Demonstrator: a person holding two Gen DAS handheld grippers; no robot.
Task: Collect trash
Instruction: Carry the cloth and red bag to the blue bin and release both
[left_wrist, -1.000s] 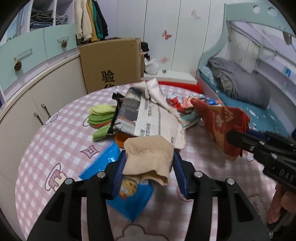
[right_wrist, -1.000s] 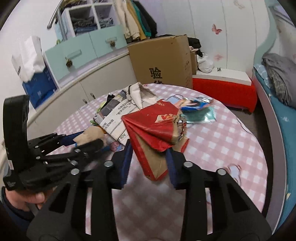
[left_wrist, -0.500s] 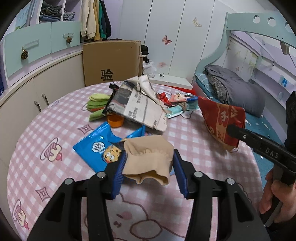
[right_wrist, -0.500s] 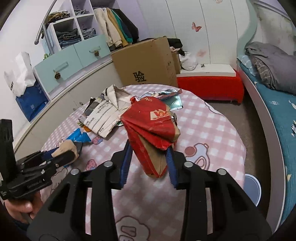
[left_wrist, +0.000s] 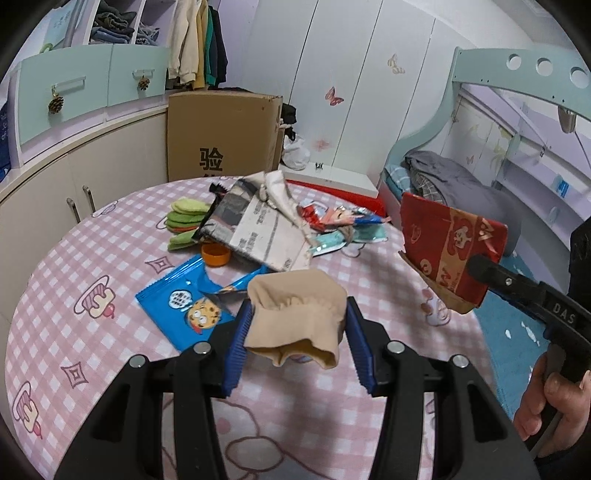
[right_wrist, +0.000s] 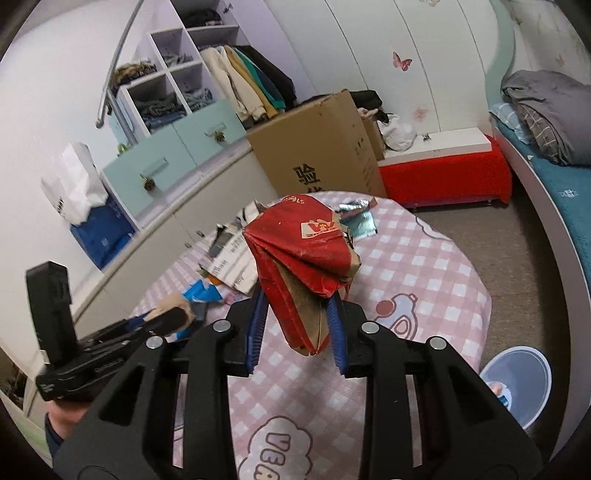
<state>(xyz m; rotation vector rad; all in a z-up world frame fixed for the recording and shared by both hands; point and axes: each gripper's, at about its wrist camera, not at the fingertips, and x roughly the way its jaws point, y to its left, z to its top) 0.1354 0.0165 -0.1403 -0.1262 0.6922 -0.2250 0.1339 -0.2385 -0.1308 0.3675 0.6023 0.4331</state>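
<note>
My left gripper (left_wrist: 295, 332) is shut on a crumpled beige cloth-like wad (left_wrist: 295, 314) and holds it above the pink checked table (left_wrist: 92, 332). My right gripper (right_wrist: 295, 325) is shut on a red and brown paper bag (right_wrist: 299, 258), lifted above the table; it also shows at the right of the left wrist view (left_wrist: 447, 251). Still on the table lie a blue snack wrapper (left_wrist: 177, 299), a folded newspaper (left_wrist: 258, 229), an orange cap (left_wrist: 215, 254) and several colourful wrappers (left_wrist: 340, 221).
A stack of green sponges (left_wrist: 184, 221) lies beside the newspaper. A cardboard box (left_wrist: 221, 136) stands behind the table. A round bin with a white liner (right_wrist: 517, 384) sits on the floor right of the table. A bed (left_wrist: 461, 192) is at the right.
Both grippers have lifted and pulled back from the pile with their loads. The blue wrapper and orange cap are now uncovered. The bin has come into the right wrist view.
</note>
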